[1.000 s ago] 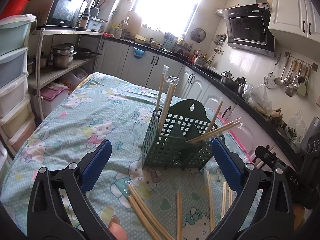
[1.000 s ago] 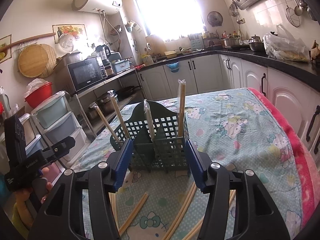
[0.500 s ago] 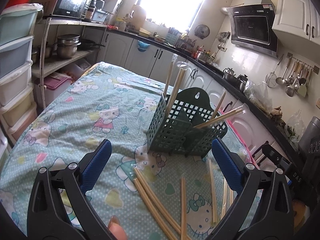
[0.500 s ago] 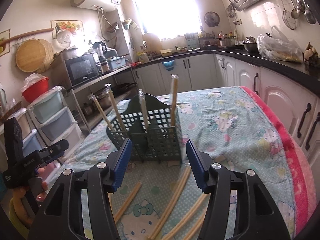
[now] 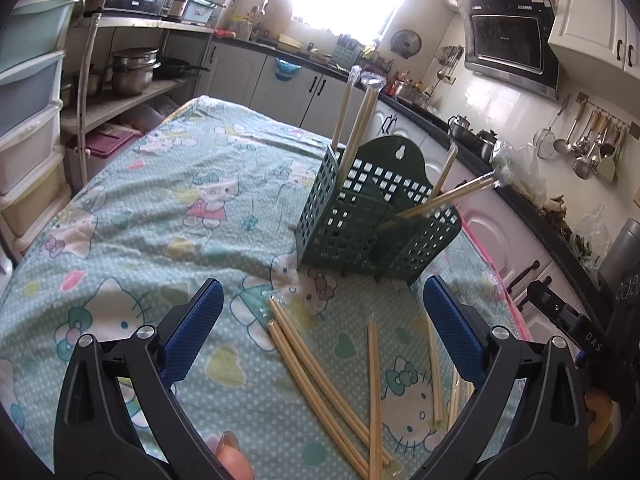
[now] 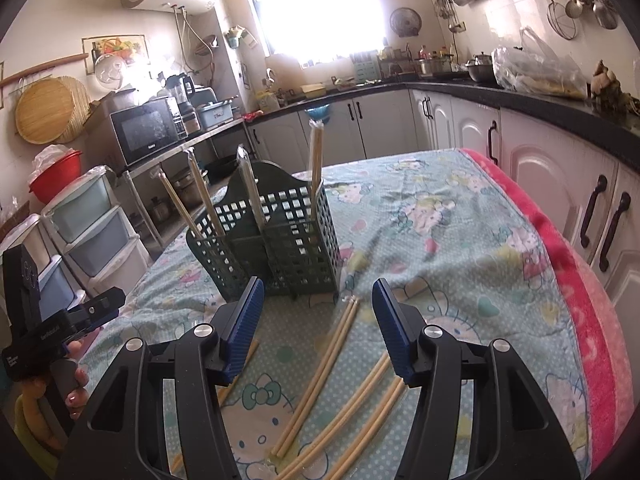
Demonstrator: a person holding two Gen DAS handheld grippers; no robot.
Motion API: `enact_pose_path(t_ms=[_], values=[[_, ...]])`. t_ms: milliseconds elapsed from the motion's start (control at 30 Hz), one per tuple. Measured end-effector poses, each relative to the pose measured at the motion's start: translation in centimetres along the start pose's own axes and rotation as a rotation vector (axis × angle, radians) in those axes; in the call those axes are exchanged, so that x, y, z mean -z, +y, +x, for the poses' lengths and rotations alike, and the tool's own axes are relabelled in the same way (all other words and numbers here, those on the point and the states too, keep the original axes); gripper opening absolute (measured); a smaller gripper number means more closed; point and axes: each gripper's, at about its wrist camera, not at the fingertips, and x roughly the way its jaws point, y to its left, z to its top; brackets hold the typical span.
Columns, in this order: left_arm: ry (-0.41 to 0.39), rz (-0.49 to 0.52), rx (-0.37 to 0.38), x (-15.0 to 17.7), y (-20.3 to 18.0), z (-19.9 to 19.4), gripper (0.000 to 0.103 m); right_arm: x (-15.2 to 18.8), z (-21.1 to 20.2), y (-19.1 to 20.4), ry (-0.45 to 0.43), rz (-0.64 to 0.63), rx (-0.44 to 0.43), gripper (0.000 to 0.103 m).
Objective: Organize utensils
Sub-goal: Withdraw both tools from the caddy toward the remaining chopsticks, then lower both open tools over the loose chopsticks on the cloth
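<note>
A dark green lattice utensil holder (image 5: 372, 220) (image 6: 272, 244) stands on the table with several wrapped pairs of wooden chopsticks upright or leaning in it (image 5: 358, 120) (image 6: 314, 160). More wrapped chopstick pairs (image 5: 320, 380) (image 6: 320, 368) lie loose on the cloth in front of it. My left gripper (image 5: 320, 332) is open and empty, above the loose chopsticks. My right gripper (image 6: 318, 328) is open and empty, just short of the holder. Each gripper shows at the edge of the other's view (image 6: 60, 328) (image 5: 568, 316).
The table wears a teal cartoon-cat cloth (image 5: 160, 200) with a pink blanket edge (image 6: 580, 292) on the right. Plastic drawer units (image 6: 92, 232) and a metal shelf with pots (image 5: 132, 72) stand left. Kitchen cabinets (image 6: 560, 168) line the right.
Both grippers have drawn back and up from the holder, so more loose chopsticks show on the cloth. Both stay open and empty.
</note>
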Motion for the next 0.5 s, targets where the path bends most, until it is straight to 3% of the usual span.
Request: enact_pose_path(t_ms=[267,500], values=[[0.040,-0.002,-0.006,1.2,0.4,0.8,0.091,1.2,0.9,-0.4,0.043,0.005,0.010,0.054],[0.108,-0.005,-0.007,2.5,0.7,2.2,0.071,2.1,2.1,0.0,0.088,-0.009,0.005,0.052]])
